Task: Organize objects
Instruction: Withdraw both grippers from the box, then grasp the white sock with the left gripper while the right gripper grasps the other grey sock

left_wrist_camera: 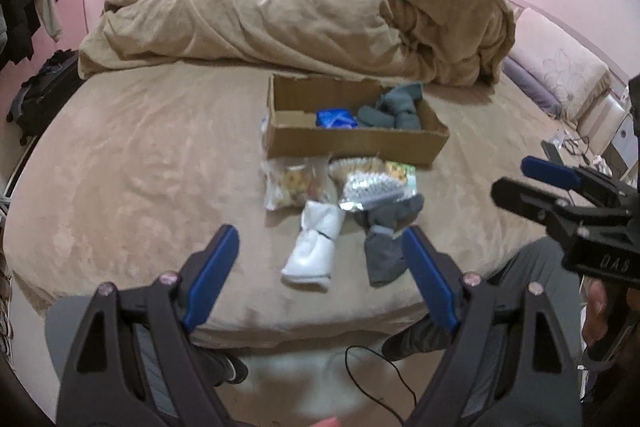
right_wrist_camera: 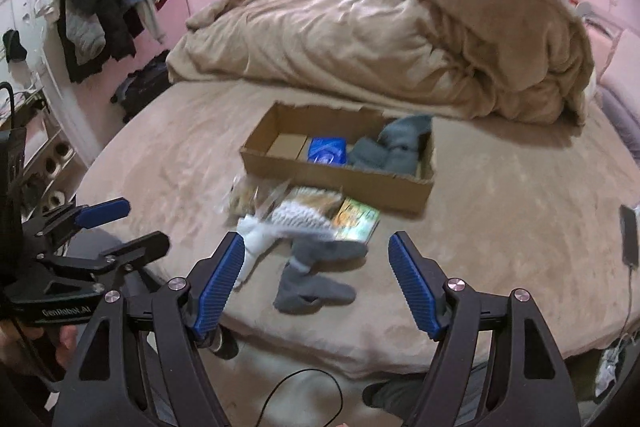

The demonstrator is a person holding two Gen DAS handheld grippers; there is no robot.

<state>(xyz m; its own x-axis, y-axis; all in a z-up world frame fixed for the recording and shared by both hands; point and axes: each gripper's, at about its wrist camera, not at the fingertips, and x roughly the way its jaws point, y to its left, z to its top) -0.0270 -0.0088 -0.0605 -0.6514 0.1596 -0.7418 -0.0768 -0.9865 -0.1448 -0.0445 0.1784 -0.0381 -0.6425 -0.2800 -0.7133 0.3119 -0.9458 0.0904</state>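
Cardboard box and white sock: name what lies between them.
In the left wrist view, snack packets and a silver blister pack lie between the cardboard box and the white sock.

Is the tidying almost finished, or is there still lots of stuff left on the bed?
Partly done. The cardboard box already holds grey socks and a blue packet. Nothing is in hand: the left gripper and right gripper are both open and empty. Still left on the bed in front of the box: white socks, more grey socks and several snack bags.
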